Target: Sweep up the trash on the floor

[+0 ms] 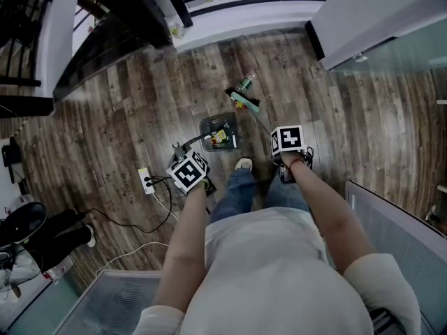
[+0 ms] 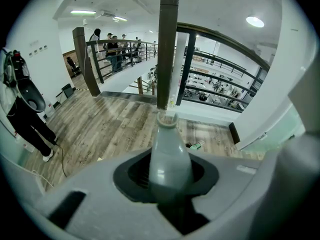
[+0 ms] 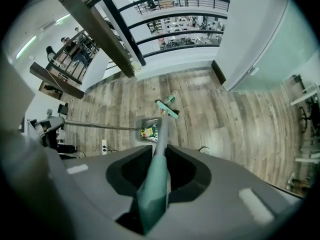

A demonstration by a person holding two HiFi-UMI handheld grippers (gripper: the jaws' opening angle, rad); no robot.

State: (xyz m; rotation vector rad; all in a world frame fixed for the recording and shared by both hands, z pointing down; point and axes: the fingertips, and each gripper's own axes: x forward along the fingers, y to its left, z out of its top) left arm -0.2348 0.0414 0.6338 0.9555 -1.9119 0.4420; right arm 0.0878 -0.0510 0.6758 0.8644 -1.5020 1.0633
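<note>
My left gripper [image 1: 188, 173] is shut on the grey dustpan handle [image 2: 170, 159], which stands upright between its jaws. The dustpan [image 1: 218, 132] rests on the wood floor in front of my feet, with a yellow-green wrapper [image 1: 220, 137] inside it. My right gripper [image 1: 288, 145] is shut on the teal broom handle [image 3: 155, 184]. The broom head [image 1: 244, 101] touches the floor just beyond the dustpan. A green bottle [image 1: 246, 82] lies on the floor right behind the broom head. The right gripper view shows the dustpan [image 3: 149, 130], the broom head [image 3: 167, 109] and the bottle [image 3: 171, 98].
A white power strip [image 1: 146, 181] with trailing cables lies left of my feet. A person in black [image 1: 42, 236] stands at the left. A dark railing [image 1: 126, 19] and a wooden post [image 2: 168, 49] border the far side; a white wall [image 1: 377, 12] is at the right.
</note>
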